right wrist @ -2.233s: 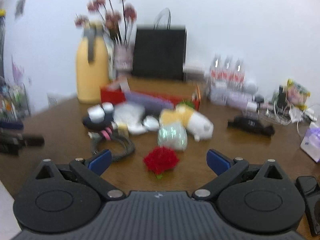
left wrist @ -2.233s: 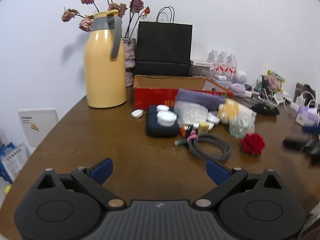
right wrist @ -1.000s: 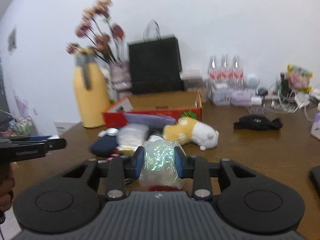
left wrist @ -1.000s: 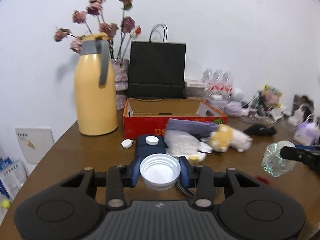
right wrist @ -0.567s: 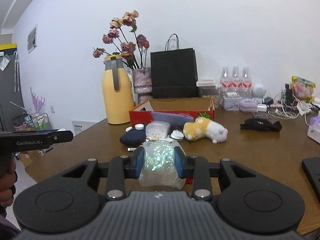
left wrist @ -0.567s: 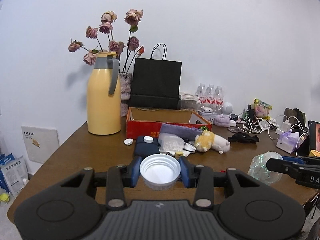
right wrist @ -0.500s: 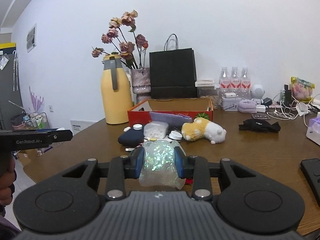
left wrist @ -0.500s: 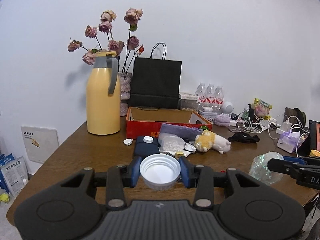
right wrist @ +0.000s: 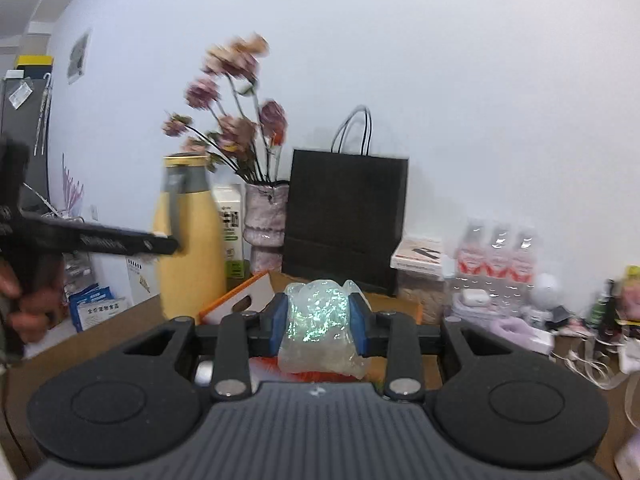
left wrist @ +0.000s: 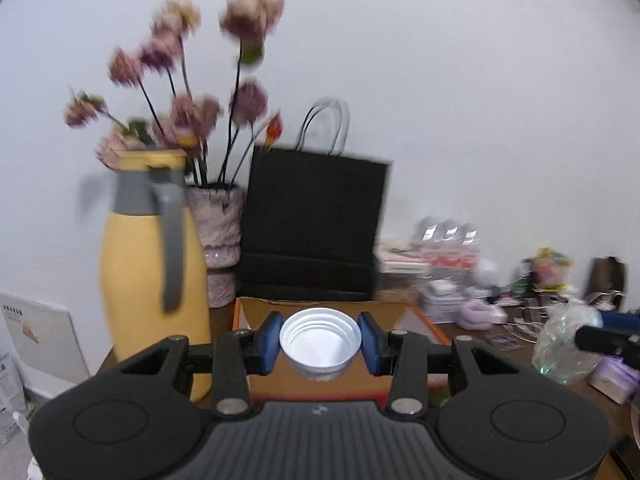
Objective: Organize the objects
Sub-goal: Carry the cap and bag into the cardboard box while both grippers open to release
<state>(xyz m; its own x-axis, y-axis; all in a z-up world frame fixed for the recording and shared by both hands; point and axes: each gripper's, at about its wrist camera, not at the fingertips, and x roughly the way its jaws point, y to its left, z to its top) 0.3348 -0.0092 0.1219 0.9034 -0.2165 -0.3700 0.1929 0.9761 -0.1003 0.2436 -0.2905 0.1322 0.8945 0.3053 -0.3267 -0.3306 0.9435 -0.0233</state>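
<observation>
1. Up in the air, the left gripper (left wrist: 320, 344) has its jaws tight on a white lid (left wrist: 320, 339), above the red box (left wrist: 416, 320).
2. Also, the right gripper (right wrist: 319, 322) squeezes a shiny clear bag (right wrist: 320, 326) at the box's near side.

Right gripper (right wrist: 319, 322) jaws clamped on iridescent crumpled wrapper (right wrist: 320, 330) — above red box (right wrist: 256, 292) — black bag (right wrist: 346, 220) behind.

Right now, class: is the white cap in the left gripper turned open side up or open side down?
Open side up. The white cap shows its hollow, ridged inside between the left gripper's blue pads.
</observation>
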